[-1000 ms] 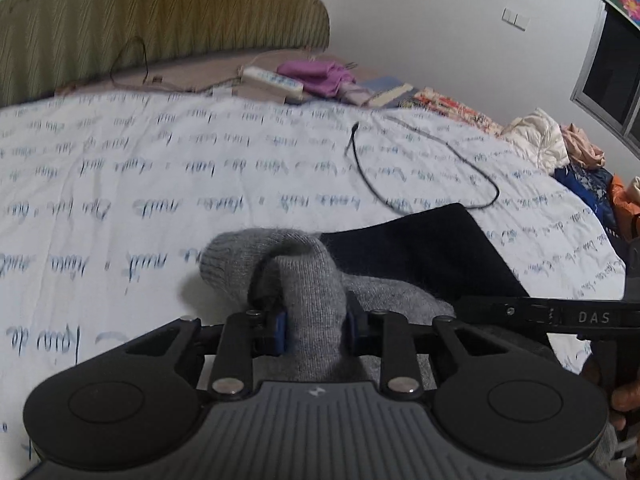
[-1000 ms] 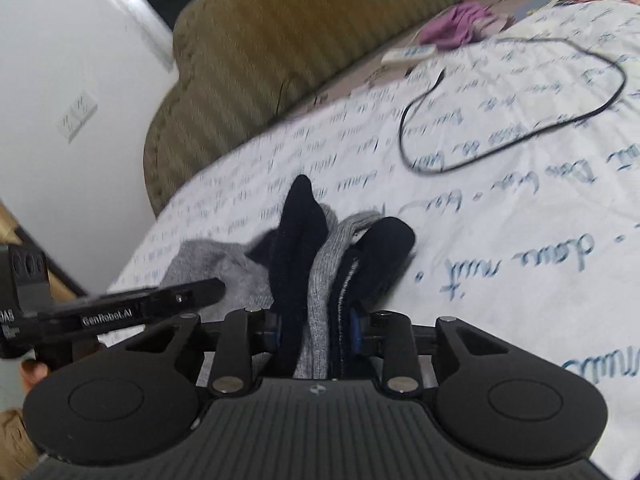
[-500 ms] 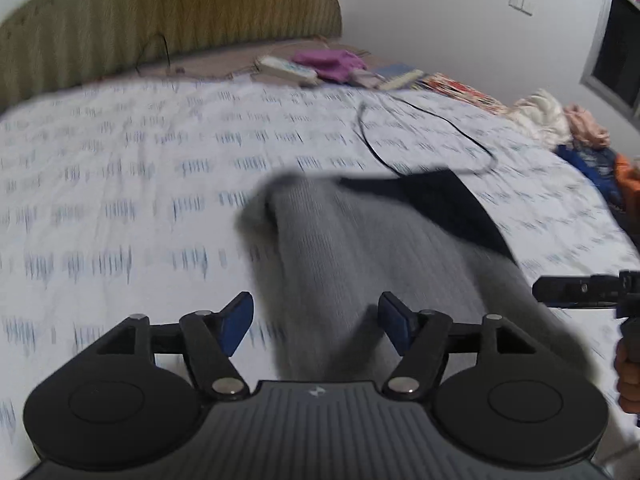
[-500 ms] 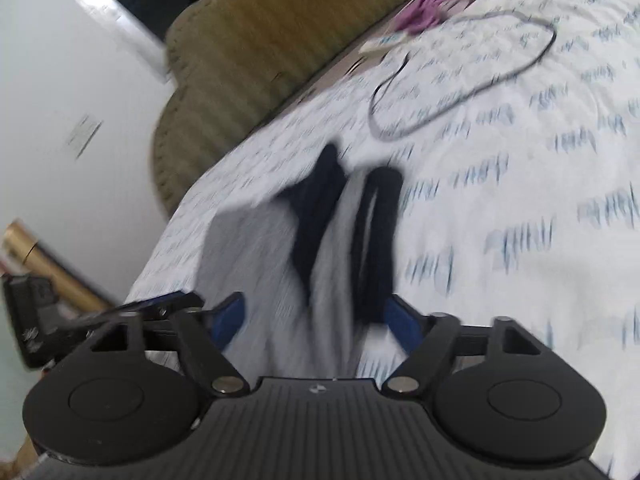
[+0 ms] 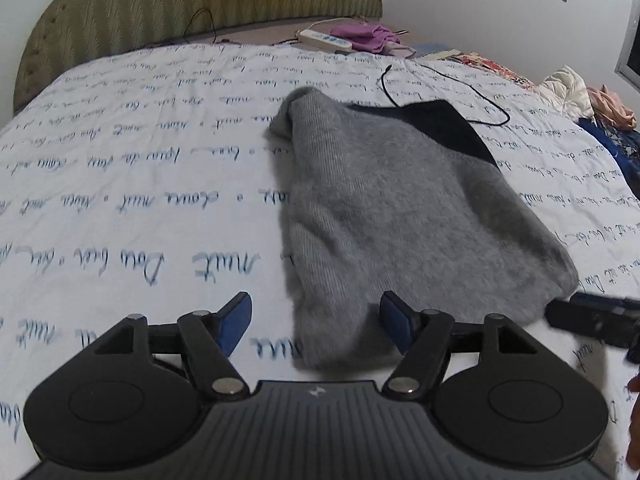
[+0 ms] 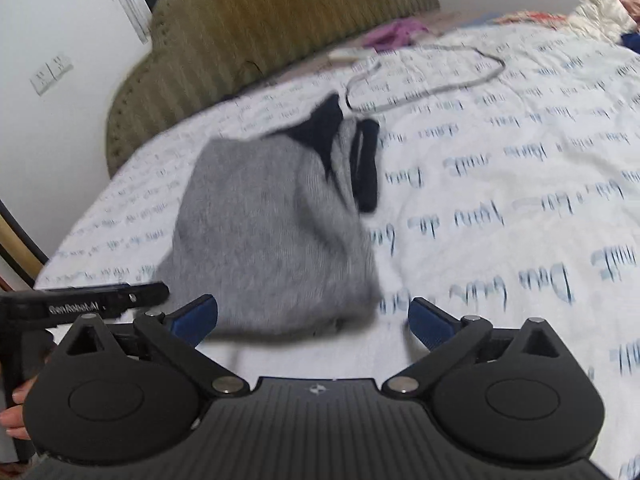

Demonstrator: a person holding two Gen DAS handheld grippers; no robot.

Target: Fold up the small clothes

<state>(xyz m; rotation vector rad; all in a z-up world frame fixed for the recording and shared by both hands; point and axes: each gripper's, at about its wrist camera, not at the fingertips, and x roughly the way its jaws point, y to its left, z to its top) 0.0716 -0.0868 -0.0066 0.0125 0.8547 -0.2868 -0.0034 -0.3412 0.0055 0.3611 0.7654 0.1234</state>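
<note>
Bed sheet (image 5: 120,168), white with blue script, fills the room's middle; olive headboard (image 5: 192,4) at 12 o'clock. Left gripper (image 5: 316,322) spread wide, holding nothing. Grey garment (image 5: 392,208) with navy trim lies flat at center, just ahead of both tools. Black cable (image 5: 472,96) at 1 o'clock. Right gripper (image 6: 312,316) spread too, empty. Clothes heap (image 5: 576,96) at 2 o'clock.

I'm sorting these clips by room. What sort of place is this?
Most likely a bedroom: a bed sheet spread below an upholstered headboard, clothes piled at the side.
</note>
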